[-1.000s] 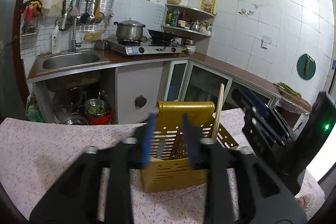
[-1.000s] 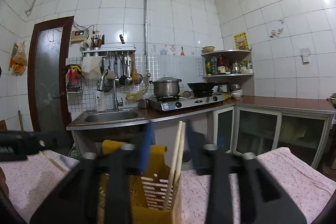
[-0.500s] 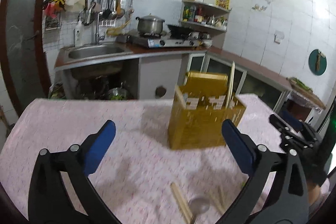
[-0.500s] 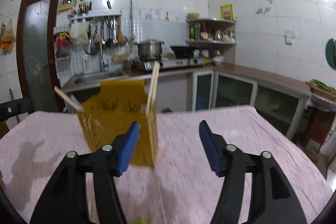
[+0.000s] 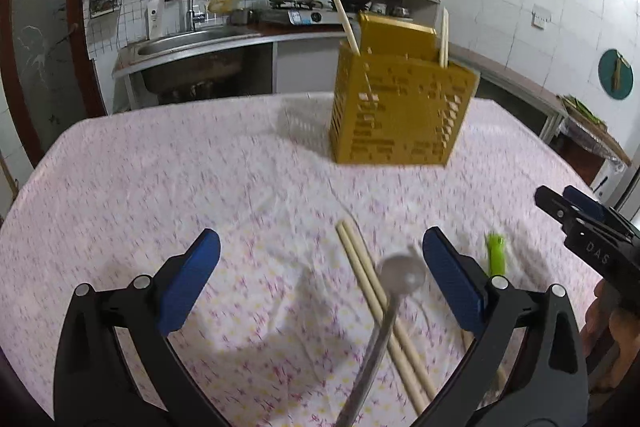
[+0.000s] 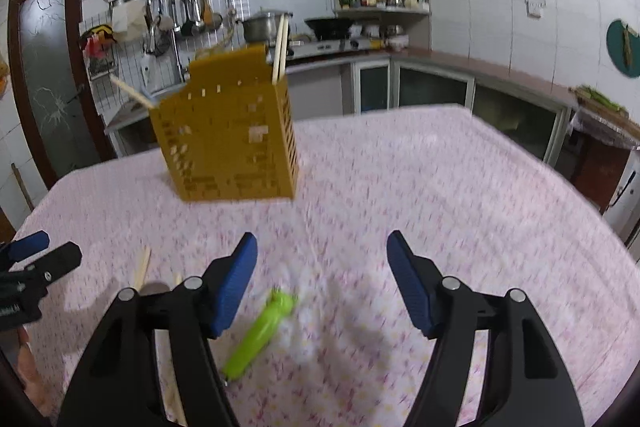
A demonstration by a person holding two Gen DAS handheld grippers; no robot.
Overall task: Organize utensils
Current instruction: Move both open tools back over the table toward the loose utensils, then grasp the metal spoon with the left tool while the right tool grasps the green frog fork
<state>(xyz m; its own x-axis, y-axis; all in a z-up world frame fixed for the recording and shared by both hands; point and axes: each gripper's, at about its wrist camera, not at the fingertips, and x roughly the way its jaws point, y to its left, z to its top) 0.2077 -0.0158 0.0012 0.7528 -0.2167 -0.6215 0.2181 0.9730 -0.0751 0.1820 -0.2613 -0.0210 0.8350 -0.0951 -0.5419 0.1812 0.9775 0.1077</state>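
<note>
Left claw: the left gripper point(image 5: 320, 259) stood spread wide and empty, its blue pads low in the left wrist frame.
Nearest thing, left side: a metal spoon with a round bowl point(image 5: 401, 273) lay between those pads, closer to the right-hand one, with its handle running down toward the bottom edge of the frame.
Under the spoon: a pair of pale wooden chopsticks point(image 5: 380, 301) lay side by side on the pink flowered tablecloth point(image 5: 200, 179), their long axis slanting from centre to lower right; the spoon crossed over them.
Right claw: the right gripper point(image 6: 322, 267) was likewise released, nothing held.
Nearest thing, right side: a lime green plastic-handled utensil point(image 6: 262, 333) lay just beside the left-hand pad, lower centre of the right wrist frame, with its long axis slanting from lower left to upper right.
Which arm for which: judged by position, the left claw sat nearer the spoon and chopsticks, the right nearer the green piece.
Far target: the yellow perforated plastic utensil holder point(image 5: 400, 111) stood upright well beyond both claws, upper centre-right of the left frame, with other chopsticks already poking out of it.
Coming move: probably a short drop onto the nearest piece.
</note>
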